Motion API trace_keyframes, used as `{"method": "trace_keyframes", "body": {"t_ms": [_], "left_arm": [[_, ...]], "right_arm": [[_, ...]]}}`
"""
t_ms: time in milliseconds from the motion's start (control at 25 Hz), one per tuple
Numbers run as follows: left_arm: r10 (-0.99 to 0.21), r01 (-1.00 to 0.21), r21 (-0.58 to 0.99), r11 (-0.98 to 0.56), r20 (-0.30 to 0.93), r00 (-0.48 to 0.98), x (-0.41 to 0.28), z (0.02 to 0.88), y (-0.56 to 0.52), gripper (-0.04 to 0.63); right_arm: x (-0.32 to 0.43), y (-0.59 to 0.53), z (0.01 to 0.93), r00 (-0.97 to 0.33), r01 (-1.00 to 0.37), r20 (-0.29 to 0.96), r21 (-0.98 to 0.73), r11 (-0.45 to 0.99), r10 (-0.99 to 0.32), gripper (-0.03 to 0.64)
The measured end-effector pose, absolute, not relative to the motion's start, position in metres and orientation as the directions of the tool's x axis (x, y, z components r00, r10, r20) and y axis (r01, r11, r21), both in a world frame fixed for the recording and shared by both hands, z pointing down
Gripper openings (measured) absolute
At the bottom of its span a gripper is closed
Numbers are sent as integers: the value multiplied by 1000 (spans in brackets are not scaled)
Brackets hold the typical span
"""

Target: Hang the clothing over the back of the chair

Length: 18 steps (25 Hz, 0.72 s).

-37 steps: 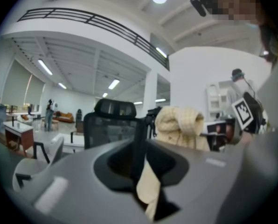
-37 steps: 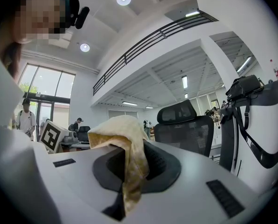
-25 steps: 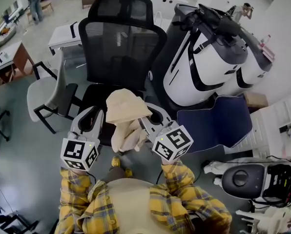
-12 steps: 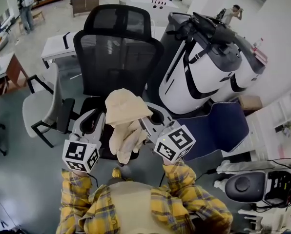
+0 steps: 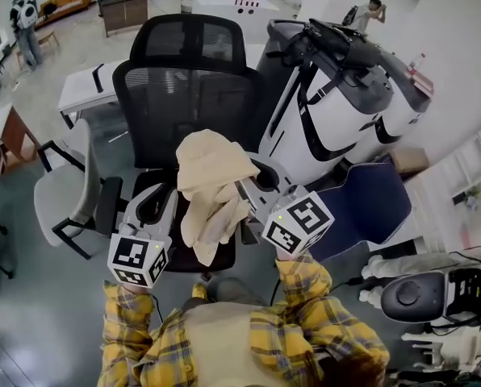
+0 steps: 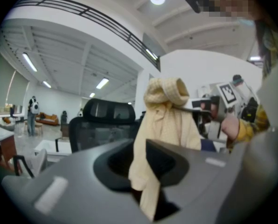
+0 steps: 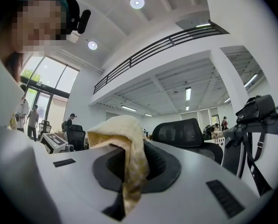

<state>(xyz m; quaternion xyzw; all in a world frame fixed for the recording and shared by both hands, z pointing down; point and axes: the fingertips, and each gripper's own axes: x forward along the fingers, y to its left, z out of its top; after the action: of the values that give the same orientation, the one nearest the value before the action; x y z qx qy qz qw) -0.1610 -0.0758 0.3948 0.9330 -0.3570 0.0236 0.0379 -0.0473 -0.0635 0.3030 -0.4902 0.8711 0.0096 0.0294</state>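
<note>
Gripping the clothing (image 5: 215, 185) from either side, the left claw (image 5: 166, 200) and the right claw (image 5: 250, 190) are each pinched shut on a fold of the pale yellow fabric, which shows in each gripper view as a strip running down between the closed jaws. The garment is bunched between them in a soft hump, with loose ends dangling below. It hangs in the air just in front of the chair (image 5: 184, 107), lower than the top edge of its mesh back and well below the headrest (image 5: 188, 39). It looks light, limp and somewhat thick, so it should drape rather than hold any shape. It should not slip much in a firm pinch, though a loose end could catch on the chair's armrest. The best hold is probably wide apart along an upper edge, so the cloth spreads flat and falls evenly on both sides of the chair's back
</note>
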Motion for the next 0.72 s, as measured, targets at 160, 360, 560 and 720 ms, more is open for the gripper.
{"method": "trace_keyframes", "body": {"t_ms": [160,360,560,720], "left_arm": [[-651,-654,54,-755,66,757,-154,393,-79,69],[-649,-652,38,-757,67,758,-146,390,-89,71],[-663,-666,24,-746,74,745,-130,388,-105,71],[-692,-694,18,-720,59,720,-114,382,-124,71]], "right_arm": [[-39,-73,293,-505,-863,-66,18,505,-861,31],[-25,-90,280,-504,-864,-93,39,503,-859,31],[-10,-107,274,-522,-853,-105,43,521,-846,31],[1,-127,271,-563,-826,-107,52,561,-820,31]]}}
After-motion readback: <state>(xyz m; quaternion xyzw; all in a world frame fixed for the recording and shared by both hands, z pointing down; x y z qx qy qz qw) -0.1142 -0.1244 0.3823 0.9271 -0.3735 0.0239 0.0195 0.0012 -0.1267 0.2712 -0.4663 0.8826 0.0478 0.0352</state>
